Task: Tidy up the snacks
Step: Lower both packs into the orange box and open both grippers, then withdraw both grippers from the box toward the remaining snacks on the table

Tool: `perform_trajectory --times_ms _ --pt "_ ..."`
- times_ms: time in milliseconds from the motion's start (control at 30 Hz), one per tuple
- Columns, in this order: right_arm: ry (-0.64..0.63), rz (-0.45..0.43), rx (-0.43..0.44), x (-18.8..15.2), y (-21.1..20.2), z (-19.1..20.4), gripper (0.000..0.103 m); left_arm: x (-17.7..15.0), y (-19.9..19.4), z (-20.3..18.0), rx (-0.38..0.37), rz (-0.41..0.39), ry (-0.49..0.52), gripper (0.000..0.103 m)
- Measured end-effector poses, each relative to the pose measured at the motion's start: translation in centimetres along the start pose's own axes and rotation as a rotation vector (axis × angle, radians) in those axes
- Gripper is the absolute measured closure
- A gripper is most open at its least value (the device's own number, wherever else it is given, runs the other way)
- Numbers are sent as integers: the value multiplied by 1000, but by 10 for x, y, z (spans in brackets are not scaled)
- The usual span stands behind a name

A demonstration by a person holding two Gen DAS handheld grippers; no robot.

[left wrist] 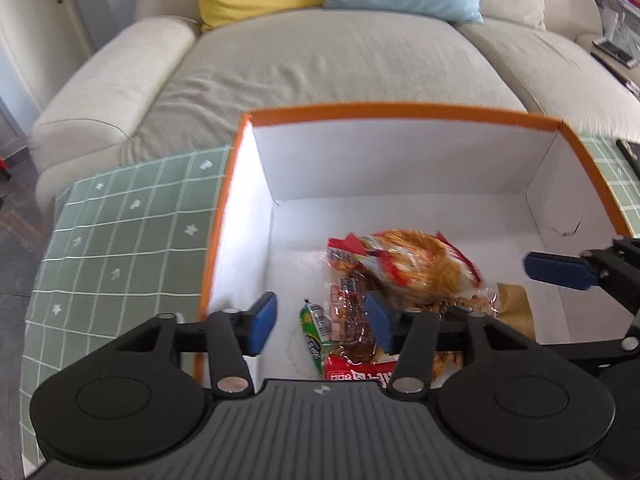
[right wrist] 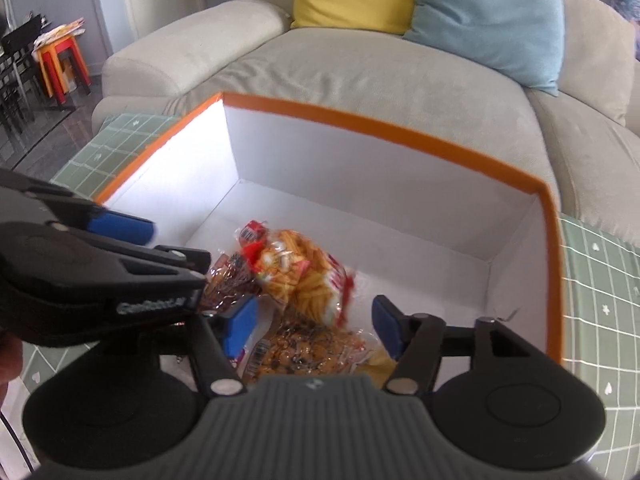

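**Several soft snack packets lay loose in the box, both sets of jaws apart and empty**

Two grippers hung over the near end of the box. The left gripper (left wrist: 320,322) had its blue-padded jaws spread with nothing pressed between them, and the right gripper (right wrist: 314,326) stood the same, jaws wide and clear of the packets below.

Nearest under the left jaws lay a red foil packet (left wrist: 360,372), a slim green wrapped stick (left wrist: 316,330) and a clear crinkly packet of dark brown snacks (left wrist: 352,312). Under the right jaws sat a clear bag of small golden biscuits (right wrist: 304,354). Just beyond, resting partly on these, was the large red-and-clear bag of orange puffed sticks (left wrist: 416,268).

All looked light, air-filled and slippery, with brittle contents likely to crush. I judged a pinch on a sealed end seam safer than squeezing the belly of any bag.

They all lay in the white cardboard box with an orange rim (left wrist: 400,114), its far half bare. The box stood on the bench's green grid-patterned cloth (left wrist: 120,216), with a beige fabric sofa (left wrist: 320,60) behind.
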State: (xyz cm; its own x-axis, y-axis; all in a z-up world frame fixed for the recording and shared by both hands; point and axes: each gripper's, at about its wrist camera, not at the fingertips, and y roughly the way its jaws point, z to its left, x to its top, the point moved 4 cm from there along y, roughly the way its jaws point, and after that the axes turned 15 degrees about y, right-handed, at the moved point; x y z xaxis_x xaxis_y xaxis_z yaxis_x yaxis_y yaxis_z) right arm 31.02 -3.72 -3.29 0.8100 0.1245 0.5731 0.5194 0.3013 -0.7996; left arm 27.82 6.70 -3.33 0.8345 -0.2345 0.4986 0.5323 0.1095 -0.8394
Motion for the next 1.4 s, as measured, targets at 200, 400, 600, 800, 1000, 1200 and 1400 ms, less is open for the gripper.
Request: perform_trajectory --times_ms 200,400,600,800,1000,1200,1400 --pt "36 -73 3 -6 -34 -3 27 -9 -34 -2 1 -89 -33 33" --pt "65 -158 8 -25 -68 -4 20 -27 -69 -10 2 -193 -60 31" --pt "66 -280 7 -53 -108 -3 18 -53 -98 -18 -35 -264 -92 31" --pt "62 -353 -7 -92 -136 -6 17 -87 -115 -34 -73 -301 -122 31" --pt "79 -375 -36 -134 -151 -12 17 -113 -120 -55 -67 -301 -70 31" --pt "119 -365 -68 -171 -155 -28 18 -139 -118 -76 -65 -301 -28 32" --pt "153 -334 -93 -199 -153 -50 20 -165 -106 -91 -163 -274 -25 34"
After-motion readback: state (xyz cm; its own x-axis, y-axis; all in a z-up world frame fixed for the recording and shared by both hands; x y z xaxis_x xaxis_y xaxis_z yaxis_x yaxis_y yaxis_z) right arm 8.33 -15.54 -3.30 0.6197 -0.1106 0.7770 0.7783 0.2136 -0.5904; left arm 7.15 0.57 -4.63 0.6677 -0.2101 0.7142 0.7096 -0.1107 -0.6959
